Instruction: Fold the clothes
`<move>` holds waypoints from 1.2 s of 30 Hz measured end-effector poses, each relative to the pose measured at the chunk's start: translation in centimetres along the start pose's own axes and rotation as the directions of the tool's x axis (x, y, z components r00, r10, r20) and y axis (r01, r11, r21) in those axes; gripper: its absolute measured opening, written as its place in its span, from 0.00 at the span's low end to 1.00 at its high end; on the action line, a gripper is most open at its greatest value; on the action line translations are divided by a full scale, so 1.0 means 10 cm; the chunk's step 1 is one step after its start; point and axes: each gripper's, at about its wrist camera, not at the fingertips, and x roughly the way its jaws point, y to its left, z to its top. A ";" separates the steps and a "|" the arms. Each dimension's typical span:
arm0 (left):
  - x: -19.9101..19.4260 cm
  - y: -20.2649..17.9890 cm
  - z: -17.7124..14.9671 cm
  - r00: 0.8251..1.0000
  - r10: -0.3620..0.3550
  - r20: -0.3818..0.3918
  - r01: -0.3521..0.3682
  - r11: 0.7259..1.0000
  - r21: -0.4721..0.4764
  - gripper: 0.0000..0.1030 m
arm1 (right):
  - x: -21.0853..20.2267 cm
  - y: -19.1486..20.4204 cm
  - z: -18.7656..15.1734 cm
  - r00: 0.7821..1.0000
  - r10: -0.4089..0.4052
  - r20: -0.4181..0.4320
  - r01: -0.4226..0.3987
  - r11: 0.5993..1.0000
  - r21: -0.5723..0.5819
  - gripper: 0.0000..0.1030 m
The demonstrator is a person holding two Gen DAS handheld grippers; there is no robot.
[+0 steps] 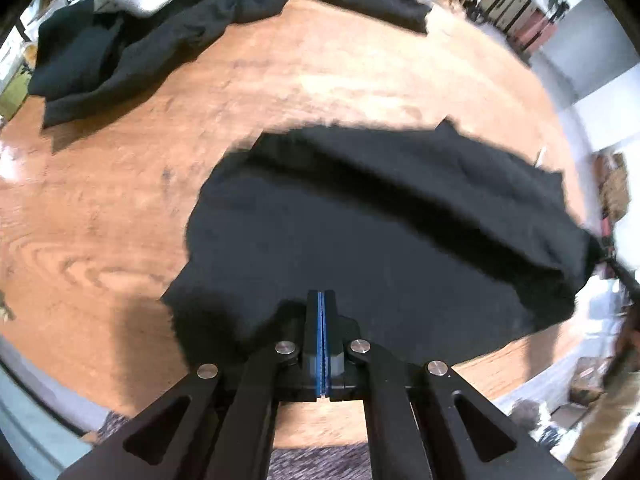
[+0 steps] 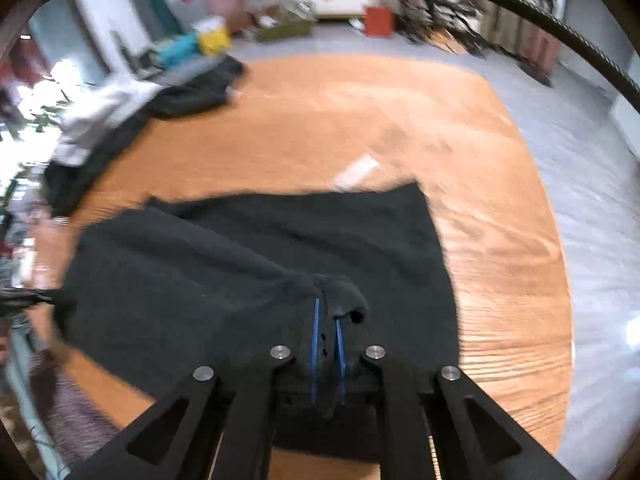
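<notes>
A black garment (image 1: 380,240) lies spread and creased on the round wooden table (image 1: 120,220). My left gripper (image 1: 322,300) points steeply down at the garment's near edge. Its blue pads are pressed together, and the cloth around them looks lifted off the wood. In the right wrist view the same garment (image 2: 240,264) fills the near half of the table (image 2: 360,120). My right gripper (image 2: 327,312) is shut on a bunched fold of the garment's near edge. That fold stands up between the blue pads (image 2: 316,332).
A pile of dark and white clothes (image 1: 140,40) lies at the table's far left, shown also in the right wrist view as a pile (image 2: 100,120). A small white slip (image 2: 356,170) rests beyond the garment. Grey floor (image 2: 580,200) surrounds the table, with room clutter behind.
</notes>
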 end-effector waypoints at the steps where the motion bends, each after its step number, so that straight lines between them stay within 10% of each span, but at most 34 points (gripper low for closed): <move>1: -0.02 -0.06 0.08 1.000 -0.001 0.009 0.001 1.000 0.004 0.03 | 0.11 -0.09 -0.02 0.999 -0.030 -0.037 0.031 0.999 0.019 0.26; 2: -0.04 -0.12 0.16 1.000 0.002 0.015 -0.002 1.000 0.006 0.03 | 0.21 -0.17 -0.05 0.996 -0.056 -0.069 0.058 0.998 0.037 0.40; 9: 0.08 -0.62 0.49 0.999 -0.035 0.005 0.035 0.998 0.047 0.03 | -0.10 -0.34 -0.35 0.993 0.115 0.008 -0.115 0.988 0.102 0.57; 15: 0.39 -0.96 0.58 0.999 -0.025 -0.033 0.027 0.998 0.055 0.03 | 0.33 -0.12 -0.52 0.979 0.185 -0.088 -0.177 0.980 0.092 0.65; 20: 0.52 -0.81 0.59 0.998 -0.041 -0.039 0.042 0.999 0.021 0.03 | 0.19 -0.22 -0.47 0.976 0.198 -0.089 -0.194 0.980 0.048 0.15; 29: 0.49 -0.75 0.50 0.999 -0.047 -0.020 0.047 0.999 -0.002 0.03 | -0.08 -0.74 -0.67 0.994 -0.063 -0.092 0.073 0.992 0.104 0.23; 32: 0.36 -0.86 0.45 0.999 -0.049 0.011 0.049 0.999 0.008 0.03 | -0.33 -0.60 -0.63 0.994 0.094 0.054 -0.099 0.990 0.103 0.38; 36: 0.14 -1.02 0.35 0.995 -0.081 0.066 0.077 0.995 0.059 0.03 | -0.11 -0.17 -0.57 0.986 0.164 0.019 -0.164 0.986 -0.015 0.39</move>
